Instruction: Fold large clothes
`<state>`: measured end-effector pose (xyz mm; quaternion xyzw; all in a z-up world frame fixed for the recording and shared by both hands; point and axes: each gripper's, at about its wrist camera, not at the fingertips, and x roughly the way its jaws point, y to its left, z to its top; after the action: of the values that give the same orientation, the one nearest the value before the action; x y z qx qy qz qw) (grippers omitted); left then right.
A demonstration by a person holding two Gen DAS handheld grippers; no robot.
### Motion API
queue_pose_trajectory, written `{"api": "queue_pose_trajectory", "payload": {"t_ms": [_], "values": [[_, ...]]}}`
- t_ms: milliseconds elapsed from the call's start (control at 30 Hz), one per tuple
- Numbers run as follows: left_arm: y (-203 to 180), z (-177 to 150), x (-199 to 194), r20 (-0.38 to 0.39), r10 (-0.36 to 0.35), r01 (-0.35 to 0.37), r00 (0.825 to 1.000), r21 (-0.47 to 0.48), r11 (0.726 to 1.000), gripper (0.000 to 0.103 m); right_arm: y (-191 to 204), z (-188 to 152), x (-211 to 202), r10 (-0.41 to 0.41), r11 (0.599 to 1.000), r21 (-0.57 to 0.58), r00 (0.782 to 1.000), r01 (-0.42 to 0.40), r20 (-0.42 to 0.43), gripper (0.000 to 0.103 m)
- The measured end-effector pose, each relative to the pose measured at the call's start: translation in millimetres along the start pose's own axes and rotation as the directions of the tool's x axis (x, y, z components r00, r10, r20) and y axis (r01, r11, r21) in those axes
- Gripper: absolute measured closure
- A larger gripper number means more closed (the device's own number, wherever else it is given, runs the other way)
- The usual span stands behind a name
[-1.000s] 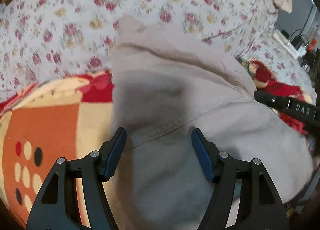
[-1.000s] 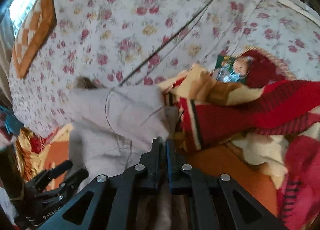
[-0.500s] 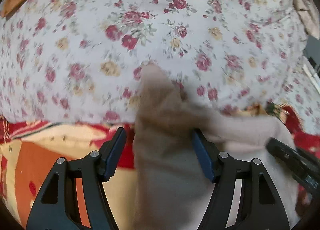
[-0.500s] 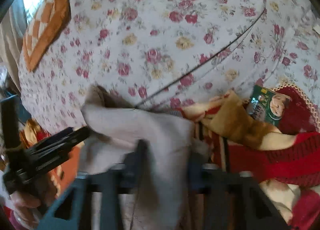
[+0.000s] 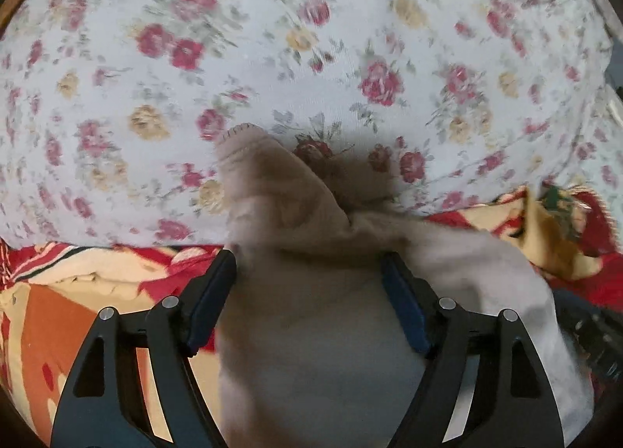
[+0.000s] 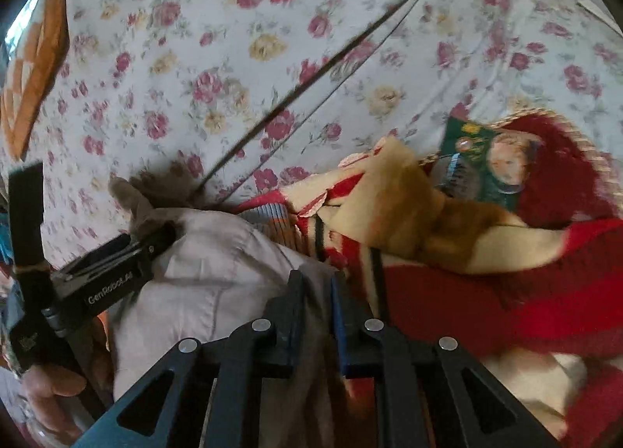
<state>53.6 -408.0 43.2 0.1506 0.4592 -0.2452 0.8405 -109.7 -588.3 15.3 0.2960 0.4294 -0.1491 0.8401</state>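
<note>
Presently we read the left gripper (image 5: 309,272) as spread wide, its jaws having just opened further; the beige garment (image 5: 311,331) lies between its blue pads (image 5: 206,304), which flank the cloth without visibly pressing it; we count this gripper as released. We read the right gripper (image 6: 315,307) as clenched on a fold of the same garment (image 6: 210,284), the fabric pinched in the narrow gap between its fingers, after its jaws have just been closing. We count two grippers, one garment, one patterned blanket (image 6: 486,292) and one floral sheet (image 5: 311,39). The garment rests on the blanket at the edge of the sheet, one stitched corner (image 5: 241,136) reaching onto the flowers. The garment is a soft, matt, seamed weave; the blanket is thick and fleecy in red, cream and orange; the sheet is thin, pale cotton printed with red and yellow roses. A hand (image 6: 50,389) grips the left tool's handle in the right wrist view.
</note>
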Motion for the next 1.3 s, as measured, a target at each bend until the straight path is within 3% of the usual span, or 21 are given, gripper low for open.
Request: {"api": "queue_pose_trajectory", "payload": {"t_ms": [67,133,200,333,367,400,433,533,700,767,833,867,933,967,1033,1167,1300], "values": [[4,-8,-26,0.026,-0.032,0.031,0.999,0.026,0.999,0.026,2,-2,-27,-0.002,1.0,-0.024,1.0,0.003,0.013,0.079],[8,-22,-54,0.052,-0.051,0.047,0.997,0.07,0.996,0.026,5,-10,-58,0.028,0.999,-0.04,0.999,-0.027,0.039,0.047],[11,-38,-78,0.064,-0.077,0.07,0.995,0.104,0.992,0.026,5,-26,-90,0.094,0.995,-0.018,0.993,-0.093,0.076,0.039],[15,-73,-115,0.054,-0.158,0.152,0.986,0.103,0.983,0.026,20,-62,-110,0.191,0.981,-0.036,0.981,-0.189,0.044,0.039],[14,-82,-120,0.051,-0.171,0.166,0.984,0.095,0.982,0.026,23,-71,-108,0.205,0.978,-0.039,0.979,-0.203,0.025,0.039],[15,-90,-124,0.041,-0.192,0.188,0.981,0.083,0.979,0.026,29,-80,-102,0.212,0.976,-0.039,0.977,-0.212,-0.001,0.052],[14,-100,-127,0.026,-0.208,0.205,0.978,0.074,0.976,0.026,29,-86,-100,0.216,0.975,-0.039,0.976,-0.217,-0.017,0.074],[7,-136,-116,-0.049,-0.22,0.223,0.974,0.068,0.972,0.026,26,-101,-98,0.166,0.983,-0.074,0.986,-0.167,-0.013,0.088],[14,-165,-106,-0.02,-0.239,0.239,0.971,-0.002,0.971,0.024,16,-124,-73,0.047,0.995,-0.083,0.996,-0.053,-0.08,0.091],[25,-161,-108,-0.045,-0.293,0.29,0.955,-0.06,0.955,0.024,21,-122,-82,0.037,0.993,-0.109,0.998,-0.042,-0.053,0.091],[40,-157,-111,-0.042,-0.352,0.345,0.935,-0.118,0.931,0.024,16,-119,-95,0.076,0.994,-0.079,0.997,-0.077,-0.011,0.09],[47,-154,-113,-0.031,-0.362,0.355,0.932,-0.134,0.925,0.024,12,-117,-96,0.096,0.994,-0.061,0.995,-0.096,0.001,0.085],[63,-149,-114,-0.001,-0.37,0.364,0.929,-0.177,0.914,0.024,2,-110,-99,0.106,0.994,-0.002,0.994,-0.106,0.034,0.043],[68,-145,-113,-0.001,-0.38,0.373,0.925,-0.196,0.907,0.023,-2,-107,-101,0.115,0.993,0.021,0.992,-0.117,0.054,0.038],[79,-142,-103,-0.008,-0.433,0.416,0.902,-0.262,0.871,0.023,-8,-100,-98,0.179,0.982,0.054,0.981,-0.183,0.069,0.035],[80,-143,-78,-0.049,-0.546,0.504,0.837,-0.321,0.802,0.022,-6,-88,-70,0.243,0.969,0.055,0.97,-0.242,-0.021,0.027],[73,-144,-61,-0.083,-0.562,0.511,0.823,-0.327,0.795,0.022,-7,-85,-52,0.309,0.949,0.077,0.95,-0.305,-0.049,0.025]]}}
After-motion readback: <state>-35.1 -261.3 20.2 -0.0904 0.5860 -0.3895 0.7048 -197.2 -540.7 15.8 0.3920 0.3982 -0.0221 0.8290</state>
